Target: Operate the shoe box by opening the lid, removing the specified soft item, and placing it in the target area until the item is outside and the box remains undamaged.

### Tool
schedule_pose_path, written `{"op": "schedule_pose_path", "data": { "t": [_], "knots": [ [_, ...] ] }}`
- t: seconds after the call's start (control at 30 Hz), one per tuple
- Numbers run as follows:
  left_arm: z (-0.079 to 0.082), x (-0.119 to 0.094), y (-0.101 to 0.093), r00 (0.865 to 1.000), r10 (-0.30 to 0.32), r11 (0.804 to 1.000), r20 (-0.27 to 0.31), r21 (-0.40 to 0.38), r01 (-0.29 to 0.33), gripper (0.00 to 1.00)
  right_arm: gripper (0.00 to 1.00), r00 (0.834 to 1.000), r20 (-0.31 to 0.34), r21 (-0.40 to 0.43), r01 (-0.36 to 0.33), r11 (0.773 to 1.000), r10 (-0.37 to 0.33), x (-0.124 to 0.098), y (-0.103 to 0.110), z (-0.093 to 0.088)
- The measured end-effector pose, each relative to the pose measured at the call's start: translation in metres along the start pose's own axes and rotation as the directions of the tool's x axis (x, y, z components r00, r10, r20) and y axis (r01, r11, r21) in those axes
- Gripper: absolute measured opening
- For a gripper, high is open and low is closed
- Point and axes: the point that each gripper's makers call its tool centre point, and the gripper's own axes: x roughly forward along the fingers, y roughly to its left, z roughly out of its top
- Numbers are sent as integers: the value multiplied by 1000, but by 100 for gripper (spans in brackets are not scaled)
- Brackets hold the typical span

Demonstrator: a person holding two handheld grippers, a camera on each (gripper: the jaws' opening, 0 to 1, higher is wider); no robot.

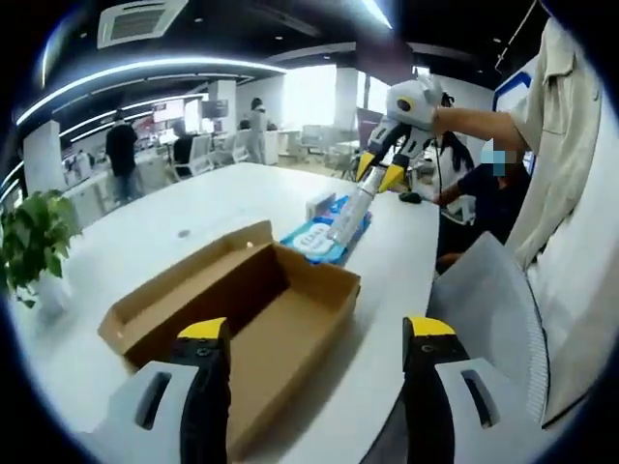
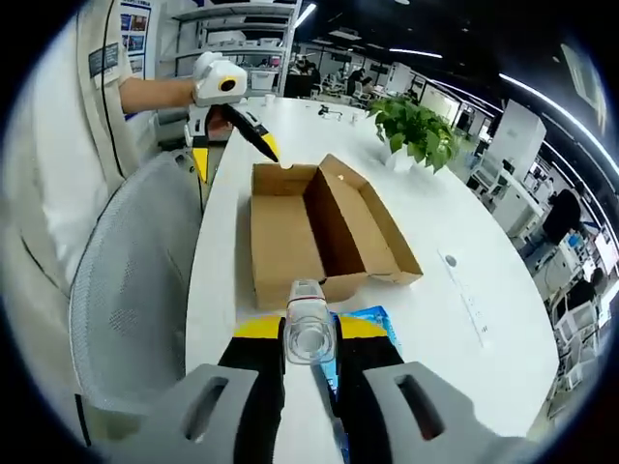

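The brown cardboard shoe box (image 1: pixel 276 295) (image 2: pixel 358 227) lies open on the white table, its lid (image 2: pixel 280 237) folded flat beside an empty tray. My left gripper (image 1: pixel 317 329) (image 2: pixel 235 155) hovers open over the box's near end, holding nothing. Beyond the box, my right gripper (image 1: pixel 379 174) (image 2: pixel 309 333) is shut on a pale, see-through tube-shaped item (image 1: pixel 348 208) (image 2: pixel 309 324). That item hangs down to a blue pack (image 1: pixel 324 240) (image 2: pixel 372 324) lying on the table next to the box's far end.
A grey mesh chair (image 1: pixel 488 300) (image 2: pixel 135 290) stands at the table's edge beside the person holding the grippers. A potted plant (image 1: pixel 34 242) (image 2: pixel 416 126) sits on the far side. A small white box (image 1: pixel 319 203) lies behind the blue pack. Several people are in the background.
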Motion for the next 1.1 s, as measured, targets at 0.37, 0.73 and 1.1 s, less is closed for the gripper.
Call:
{"op": "schedule_pose_path", "data": {
  "t": [0.37,0.73,1.1],
  "knots": [
    [0,-17,13,997,81,996,16,-33,-80,87,16,997,-77,-27,5,1000,-7,-2,-42,-17],
    [0,-31,23,989,145,988,24,-50,-144,95,16,986,-165,-51,-9,999,1,3,-79,-35],
    [-4,-37,26,988,153,986,6,-63,-152,100,16,969,-247,-81,-37,996,16,17,-104,-48]
  ]
}}
